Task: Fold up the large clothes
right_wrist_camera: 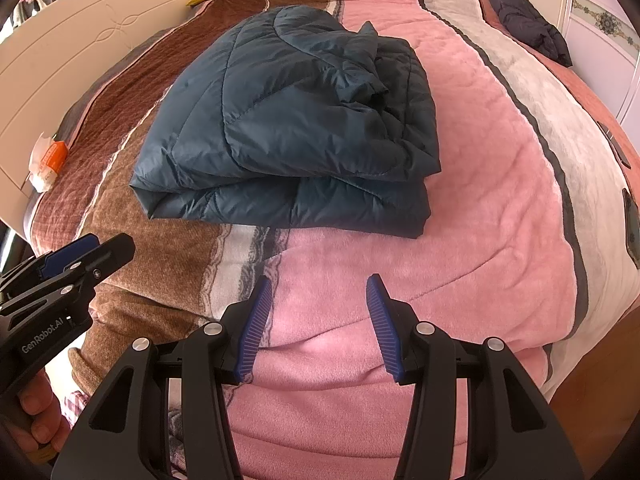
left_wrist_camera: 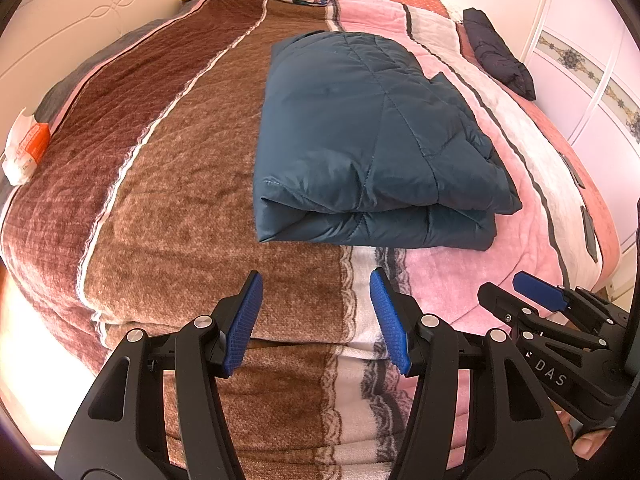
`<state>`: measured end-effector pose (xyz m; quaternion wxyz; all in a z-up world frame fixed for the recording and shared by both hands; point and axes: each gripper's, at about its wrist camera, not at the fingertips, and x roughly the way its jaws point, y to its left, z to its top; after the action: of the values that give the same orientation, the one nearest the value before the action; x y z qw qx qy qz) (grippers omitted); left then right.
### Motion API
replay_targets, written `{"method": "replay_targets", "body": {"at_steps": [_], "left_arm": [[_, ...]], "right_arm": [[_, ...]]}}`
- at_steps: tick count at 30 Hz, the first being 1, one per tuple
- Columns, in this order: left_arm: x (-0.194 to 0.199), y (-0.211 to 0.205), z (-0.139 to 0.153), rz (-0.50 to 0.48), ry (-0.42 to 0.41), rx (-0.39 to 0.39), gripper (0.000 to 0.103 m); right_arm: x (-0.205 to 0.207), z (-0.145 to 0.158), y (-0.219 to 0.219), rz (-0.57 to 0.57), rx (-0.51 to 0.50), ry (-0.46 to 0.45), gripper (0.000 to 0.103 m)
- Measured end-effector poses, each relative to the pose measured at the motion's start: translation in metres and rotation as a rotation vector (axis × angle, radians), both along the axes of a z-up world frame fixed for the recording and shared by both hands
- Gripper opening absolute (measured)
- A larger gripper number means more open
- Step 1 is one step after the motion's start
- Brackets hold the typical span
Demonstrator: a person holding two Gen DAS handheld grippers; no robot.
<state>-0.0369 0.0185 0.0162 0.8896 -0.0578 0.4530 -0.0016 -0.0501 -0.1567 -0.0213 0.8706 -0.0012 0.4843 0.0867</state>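
Fingers apart on both tools, nothing between them; my left gripper [left_wrist_camera: 316, 312] hangs over the brown stripe at the near edge of the blanket [left_wrist_camera: 168, 184], my right gripper [right_wrist_camera: 320, 316] over the pink stripe beside it; neither touches cloth. Teal quilted jacket [left_wrist_camera: 360, 128] lies mid-bed, beyond both tools, straddling the brown and pink stripes; doubled into a compact rectangle, rolled fold edge facing me; one corner pokes up on its far right side. I judge this garment essentially folded; a second dark garment [left_wrist_camera: 500, 56] sits bunched near the far right edge, seemingly unfolded, likely next.
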Motion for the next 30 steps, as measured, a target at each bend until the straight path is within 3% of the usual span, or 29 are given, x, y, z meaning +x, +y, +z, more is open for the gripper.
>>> {"method": "replay_targets", "body": {"at_steps": [30], "left_arm": [[-0.0015, 0.0007, 0.0005, 0.004, 0.000, 0.006, 0.055]], "right_arm": [[0.0003, -0.0014, -0.0009, 0.000, 0.001, 0.004, 0.049]]}}
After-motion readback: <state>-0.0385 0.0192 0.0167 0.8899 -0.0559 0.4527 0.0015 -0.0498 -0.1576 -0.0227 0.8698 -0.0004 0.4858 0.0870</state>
